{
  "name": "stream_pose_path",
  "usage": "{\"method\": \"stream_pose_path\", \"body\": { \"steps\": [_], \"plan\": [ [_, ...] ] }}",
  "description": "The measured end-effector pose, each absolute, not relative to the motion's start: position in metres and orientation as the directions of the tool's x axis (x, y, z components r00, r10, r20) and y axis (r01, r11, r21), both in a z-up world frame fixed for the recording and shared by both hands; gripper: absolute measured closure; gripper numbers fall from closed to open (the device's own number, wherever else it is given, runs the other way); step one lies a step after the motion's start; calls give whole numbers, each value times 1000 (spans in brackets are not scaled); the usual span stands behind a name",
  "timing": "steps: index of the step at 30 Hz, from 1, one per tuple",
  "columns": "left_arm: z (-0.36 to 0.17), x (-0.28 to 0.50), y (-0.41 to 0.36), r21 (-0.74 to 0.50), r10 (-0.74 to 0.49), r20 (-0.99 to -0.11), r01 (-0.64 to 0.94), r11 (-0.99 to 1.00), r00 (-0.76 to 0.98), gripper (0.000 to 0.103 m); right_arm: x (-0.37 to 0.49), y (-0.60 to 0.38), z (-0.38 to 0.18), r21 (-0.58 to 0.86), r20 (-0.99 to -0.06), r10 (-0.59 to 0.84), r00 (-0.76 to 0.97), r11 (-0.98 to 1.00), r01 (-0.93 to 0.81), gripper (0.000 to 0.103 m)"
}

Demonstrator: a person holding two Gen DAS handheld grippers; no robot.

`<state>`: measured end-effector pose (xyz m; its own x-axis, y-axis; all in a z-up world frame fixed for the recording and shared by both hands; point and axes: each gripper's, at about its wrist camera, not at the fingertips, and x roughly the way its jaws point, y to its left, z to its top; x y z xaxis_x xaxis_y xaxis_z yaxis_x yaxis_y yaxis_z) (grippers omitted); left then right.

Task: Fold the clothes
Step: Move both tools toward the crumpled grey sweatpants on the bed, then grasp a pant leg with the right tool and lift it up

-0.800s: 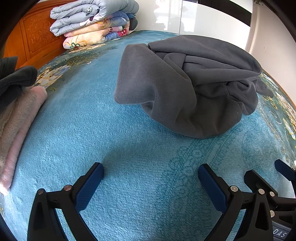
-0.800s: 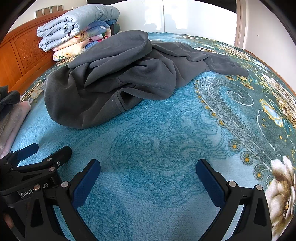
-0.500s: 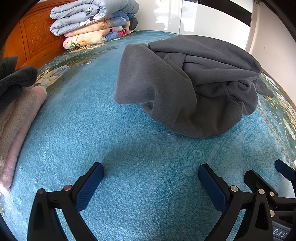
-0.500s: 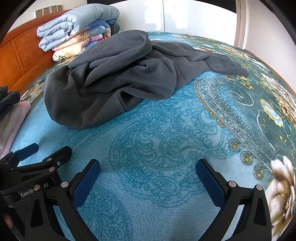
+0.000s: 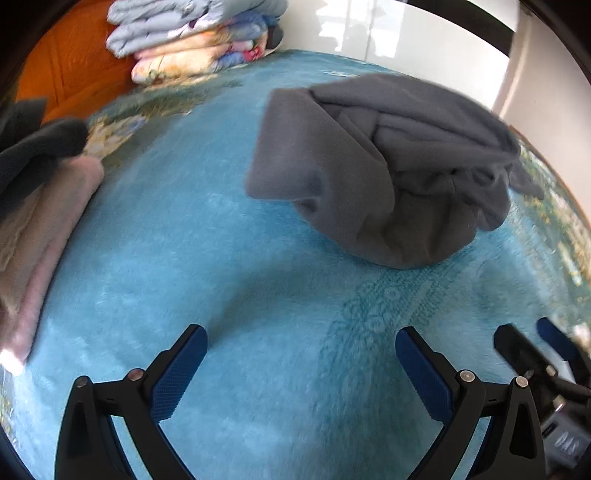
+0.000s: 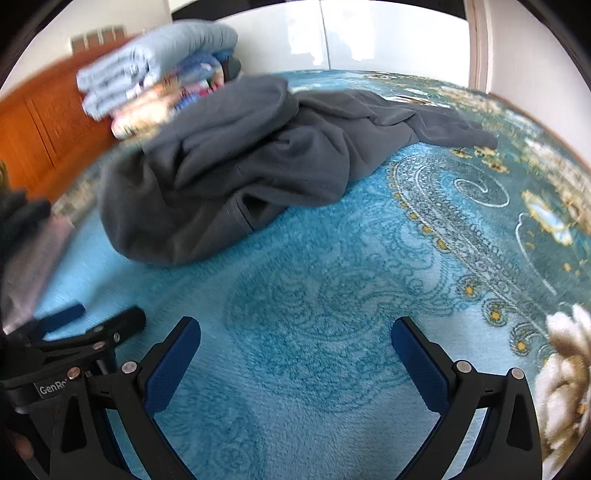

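A crumpled dark grey garment (image 5: 388,177) lies in a heap on the blue patterned bed cover (image 5: 221,280); it also shows in the right wrist view (image 6: 240,170), with one part stretched to the right. My left gripper (image 5: 301,354) is open and empty, low over the cover, short of the heap. My right gripper (image 6: 295,347) is open and empty, low over the cover, near side of the garment. The left gripper also shows in the right wrist view (image 6: 99,325), close beside the right one.
A stack of folded quilts (image 5: 192,40) rests against the orange wooden headboard (image 5: 70,81) at the far left. Folded pink and dark clothes (image 5: 40,206) lie at the left edge. A white wall (image 6: 369,33) is behind the bed.
Both views are now blurred and shifted slightly; both grippers have begun to move over the cover. The garment has not moved. Both stay open.
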<state>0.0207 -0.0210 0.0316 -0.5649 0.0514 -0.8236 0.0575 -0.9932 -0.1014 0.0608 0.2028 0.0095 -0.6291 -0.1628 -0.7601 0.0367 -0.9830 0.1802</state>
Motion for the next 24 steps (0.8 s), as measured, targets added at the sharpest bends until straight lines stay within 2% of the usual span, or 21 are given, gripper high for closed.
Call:
{"method": "stream_pose_path", "body": {
  "steps": [2, 5, 7, 9, 11, 14, 18, 19, 20, 22, 24],
  "plan": [
    [60, 28, -35, -66, 13, -785, 62, -996, -619, 0, 66, 213, 21, 224, -713, -201, -672, -973, 53, 0],
    [96, 38, -49, 14, -71, -698, 84, -996, -713, 0, 80, 224, 52, 123, -605, -93, -791, -992, 22, 0],
    [114, 45, -56, 38, -89, -668, 85, -996, -739, 0, 72, 229, 65, 152, -558, -95, -824, -988, 11, 0],
    [123, 51, -54, 76, -102, -665, 69, -995, -739, 0, 44, 227, 71, 237, -581, -174, -795, -971, 40, 0],
    [132, 61, -53, 125, -121, -648, 52, -991, -752, 0, 11, 216, 70, 253, -642, -194, -742, -967, 34, 0],
    [142, 62, -60, 133, -159, -637, 96, -987, -754, 0, -39, 193, 78, 197, -664, -166, -729, -979, 43, 0],
    [152, 64, -66, 70, -117, -644, 95, -993, -756, 0, -77, 168, 73, 85, -738, -65, -671, -996, 2, 1],
    [151, 63, -69, 46, -101, -648, 94, -995, -755, 0, -80, 170, 70, 99, -750, -62, -658, -995, -20, 11],
    [151, 62, -71, 38, -98, -653, 98, -995, -751, 0, -84, 172, 65, 123, -763, -67, -642, -991, -43, 35],
    [151, 58, -74, 39, -107, -663, 109, -993, -741, 0, -92, 179, 54, 218, -792, -129, -597, -973, -78, 59],
    [149, 53, -77, 23, -104, -686, 121, -992, -720, 0, -90, 189, 51, 264, -796, -139, -590, -956, -130, 72]
  ]
}}
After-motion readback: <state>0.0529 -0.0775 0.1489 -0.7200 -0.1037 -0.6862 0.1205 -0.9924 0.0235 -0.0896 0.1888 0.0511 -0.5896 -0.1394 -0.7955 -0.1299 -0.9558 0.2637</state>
